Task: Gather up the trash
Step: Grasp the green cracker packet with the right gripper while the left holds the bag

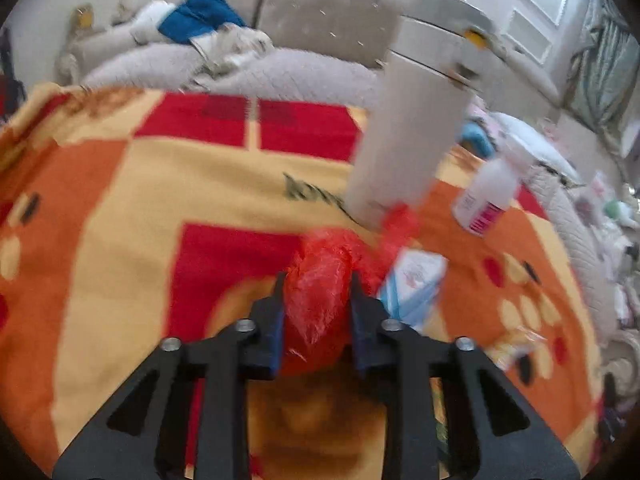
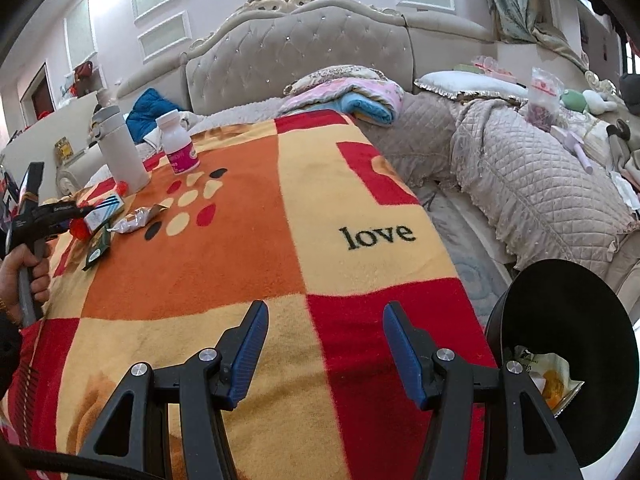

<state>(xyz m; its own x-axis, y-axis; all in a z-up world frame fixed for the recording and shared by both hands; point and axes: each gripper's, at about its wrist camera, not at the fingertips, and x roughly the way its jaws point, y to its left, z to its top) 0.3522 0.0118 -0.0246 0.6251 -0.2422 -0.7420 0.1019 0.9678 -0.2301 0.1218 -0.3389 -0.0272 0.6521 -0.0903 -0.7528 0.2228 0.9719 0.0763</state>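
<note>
My left gripper (image 1: 318, 278) is shut on a crumpled red plastic bag (image 1: 316, 304) lying on the patterned blanket (image 1: 160, 184). A white and blue box (image 1: 416, 284) lies just right of the bag. In the right wrist view the left gripper (image 2: 74, 218) is at the far left, held by a hand (image 2: 36, 276), with the red bag (image 2: 78, 231) at its tip. My right gripper (image 2: 326, 306) hangs open over the blanket (image 2: 280, 208) with nothing between its fingers. A black bin (image 2: 568, 312) stands at the right with a yellow wrapper (image 2: 554, 376) inside.
A tall white tumbler (image 1: 408, 140) and a white pill bottle (image 1: 484, 196) stand on the blanket behind the bag. A silver wrapper (image 2: 136, 220) and a dark green packet (image 2: 98, 250) lie near the box (image 2: 105, 210). Quilts and pillows (image 2: 520, 184) fill the bed's right side.
</note>
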